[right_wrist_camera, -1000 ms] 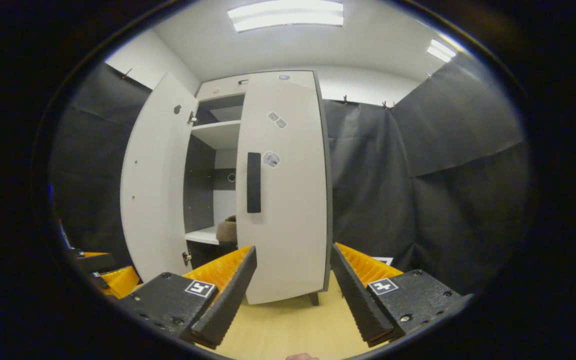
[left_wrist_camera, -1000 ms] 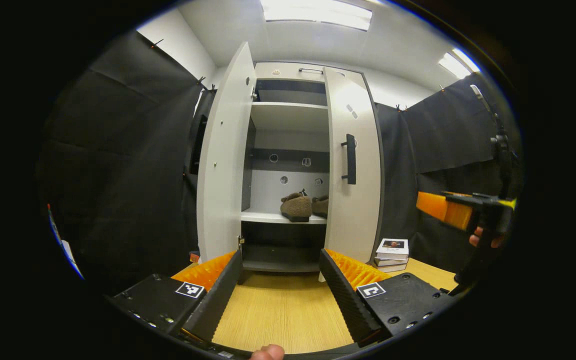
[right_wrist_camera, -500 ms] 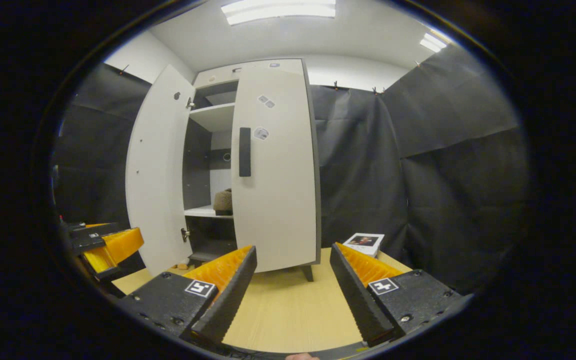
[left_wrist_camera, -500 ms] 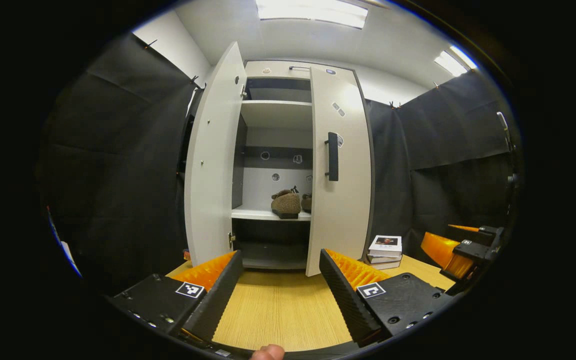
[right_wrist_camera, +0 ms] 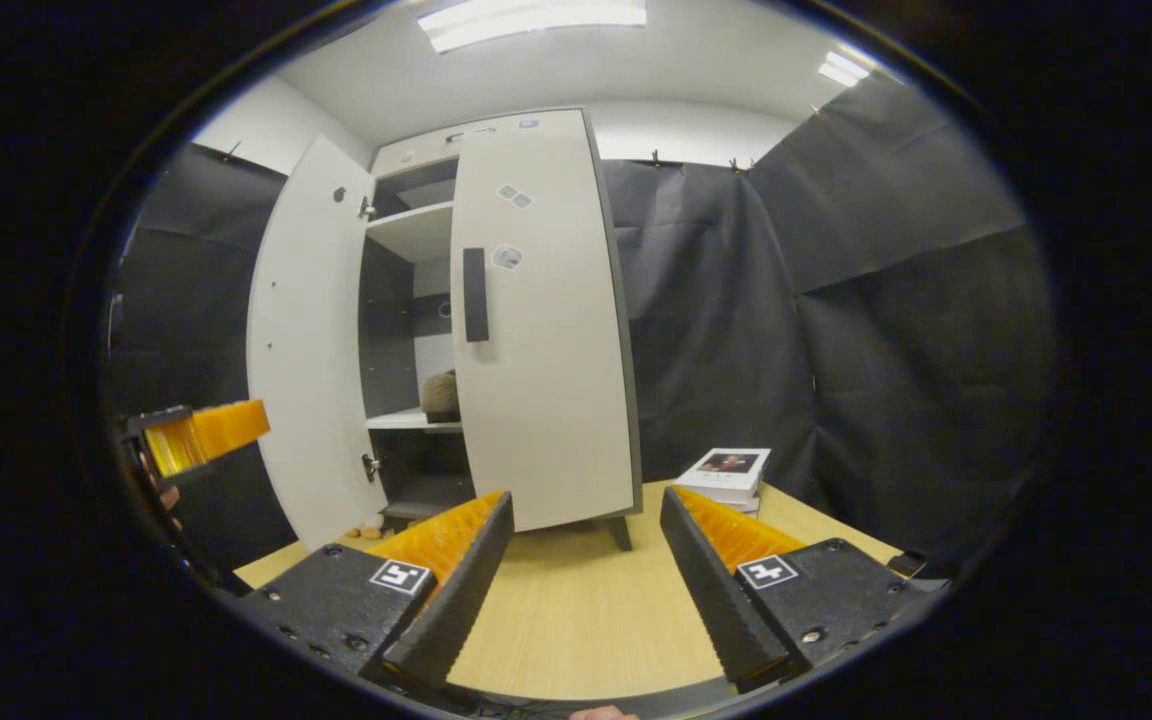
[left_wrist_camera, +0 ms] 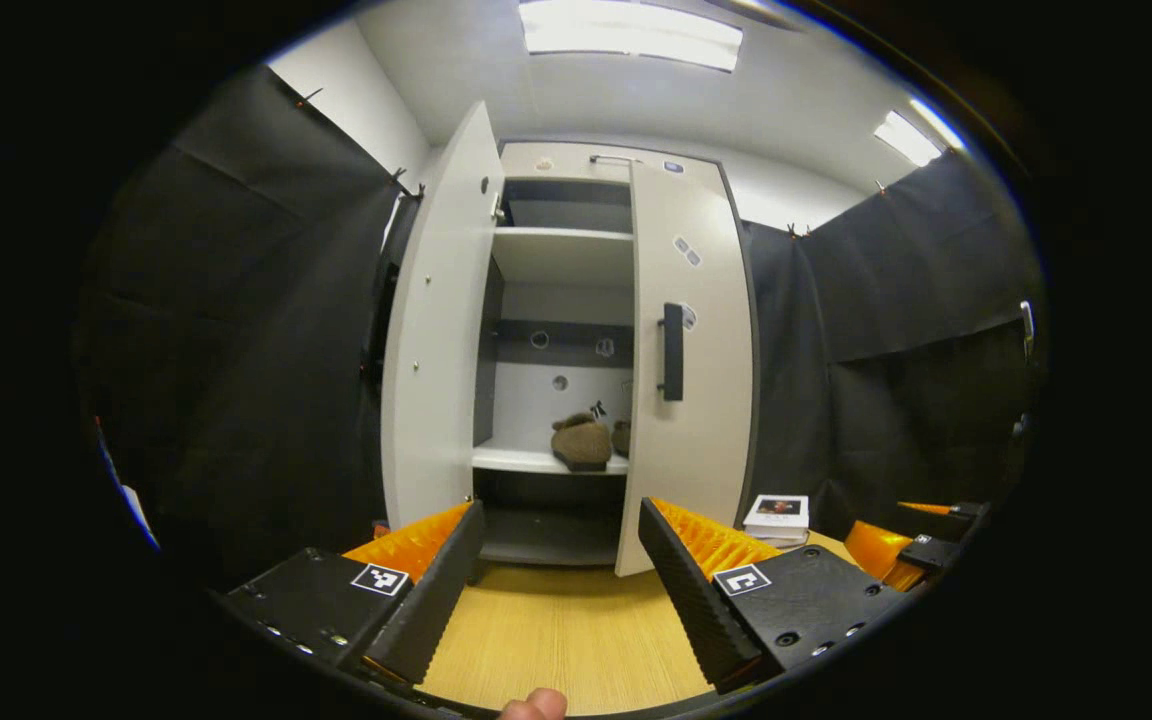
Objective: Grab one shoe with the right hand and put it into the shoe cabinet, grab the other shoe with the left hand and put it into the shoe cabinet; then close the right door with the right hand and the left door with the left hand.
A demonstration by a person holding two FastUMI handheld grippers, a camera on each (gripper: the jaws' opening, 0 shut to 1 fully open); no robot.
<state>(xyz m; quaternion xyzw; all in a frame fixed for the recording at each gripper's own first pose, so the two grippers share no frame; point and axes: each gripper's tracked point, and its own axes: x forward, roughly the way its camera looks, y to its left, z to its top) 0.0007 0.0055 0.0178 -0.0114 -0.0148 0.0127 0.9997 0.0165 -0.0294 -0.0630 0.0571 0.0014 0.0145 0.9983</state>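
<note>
Left gripper view: your left gripper (left_wrist_camera: 561,560) was spread wide and empty, as was your right gripper (right_wrist_camera: 586,560); both shoes (left_wrist_camera: 582,443) sat on the shoe cabinet (left_wrist_camera: 576,250) shelf, left door (left_wrist_camera: 436,330) open.

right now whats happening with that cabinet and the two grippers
A person holds a gripper in each hand in front of a white shoe cabinet. Both brown shoes sit on a shelf inside. The right door is almost shut; the left door stands wide open. The left gripper and right gripper are both open and empty, over the wooden table, touching neither door.
</note>
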